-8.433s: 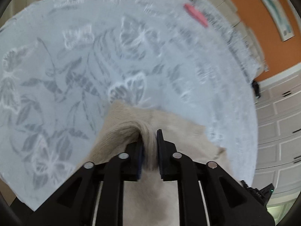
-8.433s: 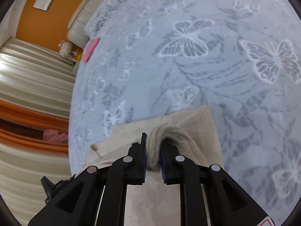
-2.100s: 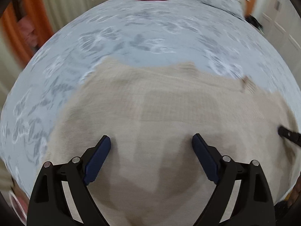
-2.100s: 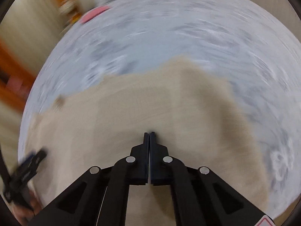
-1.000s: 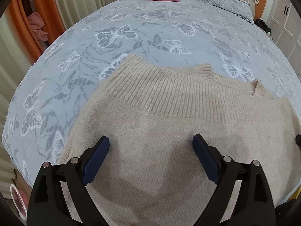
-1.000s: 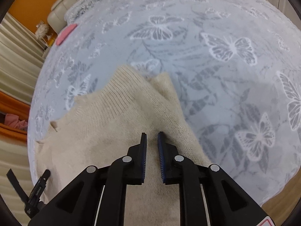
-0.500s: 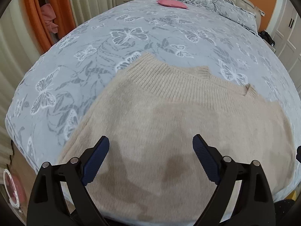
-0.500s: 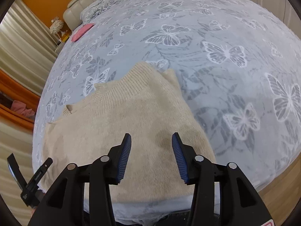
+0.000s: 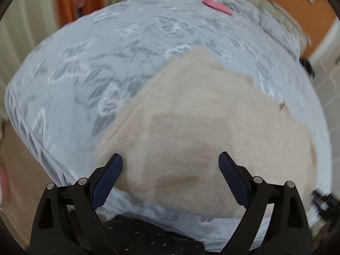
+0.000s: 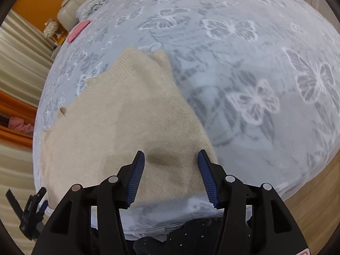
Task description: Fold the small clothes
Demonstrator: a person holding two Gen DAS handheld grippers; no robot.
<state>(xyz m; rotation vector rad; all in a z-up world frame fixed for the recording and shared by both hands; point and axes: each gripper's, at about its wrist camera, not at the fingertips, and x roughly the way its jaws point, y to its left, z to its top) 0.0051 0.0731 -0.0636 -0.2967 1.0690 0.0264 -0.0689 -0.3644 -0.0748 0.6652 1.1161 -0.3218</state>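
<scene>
Bed [image 10: 244,68] under grey butterfly-print cover, orange wall far | beige knit sweater [image 10: 127,114] spread flat at near edge of bed | left claw [image 9: 170,176] gaping wide above sweater, holding nothing | right claw [image 10: 171,174] parted, empty, over sweater's right side | pink item [image 10: 78,33] far on bed.

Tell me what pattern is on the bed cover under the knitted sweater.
White and grey butterflies with leaves on the pale blue-grey bed cover, clearest in the right wrist view.
</scene>
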